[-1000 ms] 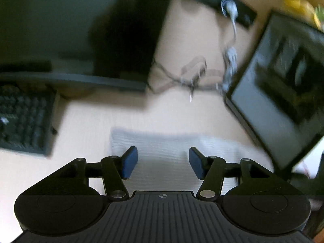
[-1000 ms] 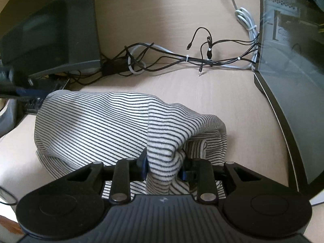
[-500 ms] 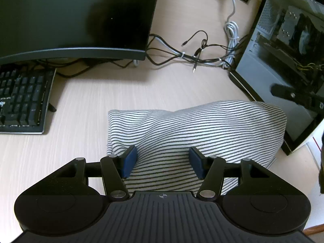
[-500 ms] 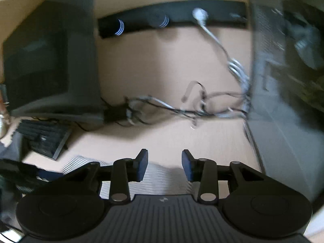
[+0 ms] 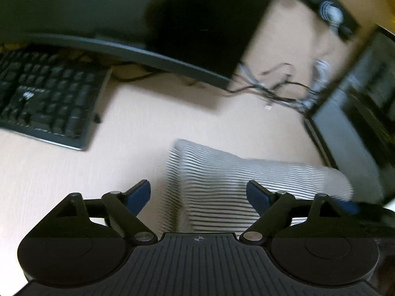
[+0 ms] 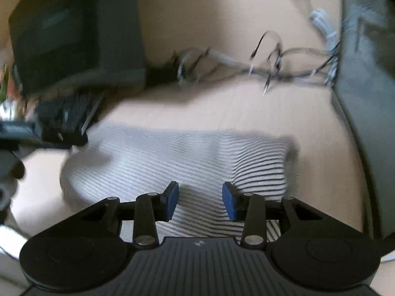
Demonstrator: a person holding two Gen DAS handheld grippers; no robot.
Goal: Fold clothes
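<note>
Left gripper [image 5: 198, 196]: my jaws are spread wide and hold nothing; they hang above the near left edge of the striped garment [image 5: 237, 185].
Right gripper [image 6: 200, 203]: my jaws are parted and empty, just above the garment's near right part.
Striped garment [image 6: 172, 160]: it lies in a folded heap on the desk [image 5: 153, 120].
Keyboard [image 5: 47, 96]: left of the garment, well apart.
Monitor [image 5: 138, 17]: behind the garment.
Cables [image 6: 271, 59]: behind the garment, toward the right.
Computer case [image 6: 370, 79]: right of the garment.
</note>
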